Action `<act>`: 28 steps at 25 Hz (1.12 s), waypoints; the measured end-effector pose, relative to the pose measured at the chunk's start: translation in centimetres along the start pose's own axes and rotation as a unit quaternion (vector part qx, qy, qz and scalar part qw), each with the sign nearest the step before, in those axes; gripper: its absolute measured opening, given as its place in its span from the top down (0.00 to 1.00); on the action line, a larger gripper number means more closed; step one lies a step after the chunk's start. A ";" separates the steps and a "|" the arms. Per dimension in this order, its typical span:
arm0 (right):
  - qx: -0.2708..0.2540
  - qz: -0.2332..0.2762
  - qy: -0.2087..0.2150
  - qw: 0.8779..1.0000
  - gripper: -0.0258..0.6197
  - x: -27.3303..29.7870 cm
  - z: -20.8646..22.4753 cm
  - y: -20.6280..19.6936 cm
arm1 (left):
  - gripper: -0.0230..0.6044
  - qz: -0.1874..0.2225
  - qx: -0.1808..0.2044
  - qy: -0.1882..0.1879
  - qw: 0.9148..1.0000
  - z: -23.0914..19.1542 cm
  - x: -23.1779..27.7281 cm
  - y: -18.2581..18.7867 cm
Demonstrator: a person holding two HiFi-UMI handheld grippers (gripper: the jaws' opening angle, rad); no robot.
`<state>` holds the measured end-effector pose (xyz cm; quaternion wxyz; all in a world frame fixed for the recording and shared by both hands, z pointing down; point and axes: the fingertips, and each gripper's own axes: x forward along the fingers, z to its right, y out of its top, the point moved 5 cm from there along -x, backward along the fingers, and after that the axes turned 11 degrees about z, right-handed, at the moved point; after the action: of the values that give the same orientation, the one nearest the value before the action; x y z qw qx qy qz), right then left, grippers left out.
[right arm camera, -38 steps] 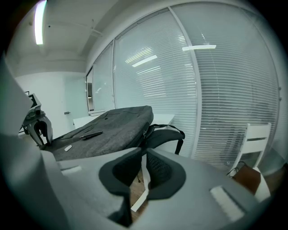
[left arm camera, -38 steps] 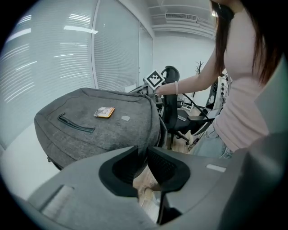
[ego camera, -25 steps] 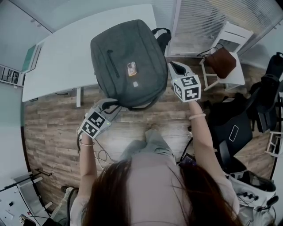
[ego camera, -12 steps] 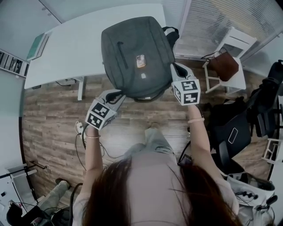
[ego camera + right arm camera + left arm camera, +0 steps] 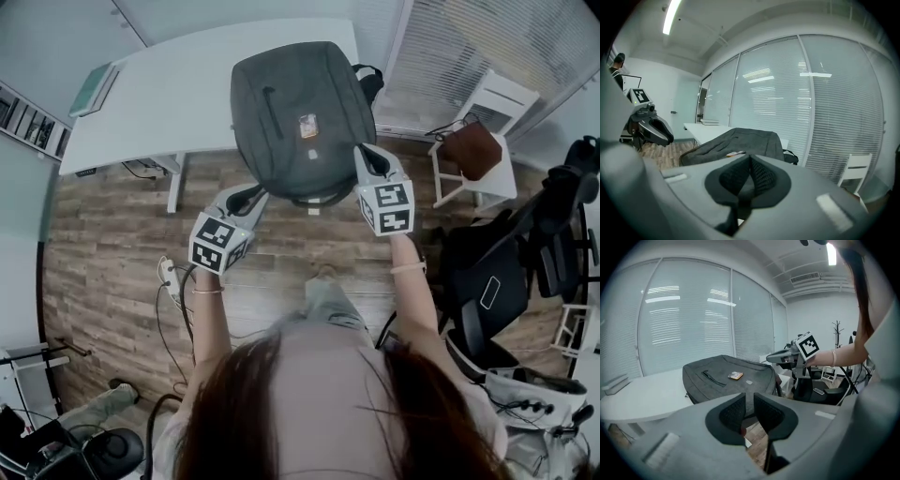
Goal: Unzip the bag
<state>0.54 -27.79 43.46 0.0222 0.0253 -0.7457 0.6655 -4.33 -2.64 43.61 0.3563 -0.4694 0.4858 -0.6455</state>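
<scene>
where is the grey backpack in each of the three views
Head view: backpack upper centre, overhanging the white table's near edge.
Left gripper view: backpack centre-left, beyond the jaws.
Right gripper view: backpack centre, just above the jaws.
Shared landmark: orange label on its front.

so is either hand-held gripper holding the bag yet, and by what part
Nothing is held. Left hand-held gripper: jaws slightly apart, empty. Right hand-held gripper: jaws together on nothing. The bag lies ungripped.
</scene>
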 end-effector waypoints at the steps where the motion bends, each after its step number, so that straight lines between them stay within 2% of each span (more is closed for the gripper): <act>1: -0.003 0.003 0.001 1.000 0.96 -0.3 -0.5 0.2 | 0.87 0.009 -0.004 0.008 1.000 0.2 -0.2 0.2; 4: -0.011 0.011 0.002 1.000 0.96 -1.1 -1.7 1.0 | 0.91 0.034 -0.009 0.028 0.999 0.5 -0.9 0.8; 17: 0.010 0.035 0.007 0.999 0.96 -4.0 -6.1 3.0 | 0.95 0.092 -0.024 0.093 0.991 2.4 -4.4 3.1; 24: 0.020 0.049 0.006 0.999 0.96 -5.4 -6.7 3.9 | 0.95 0.099 -0.024 0.126 0.987 3.6 -5.4 4.0; 28: 0.027 0.059 0.010 0.998 0.96 -7.2 -9.1 5.2 | 0.95 0.125 -0.051 0.142 0.981 4.4 -8.6 3.9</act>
<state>7.38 -18.12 38.88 -0.0103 -0.0250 -0.7276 0.6854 2.51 2.91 38.03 0.3370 -0.3266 0.6185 -0.6303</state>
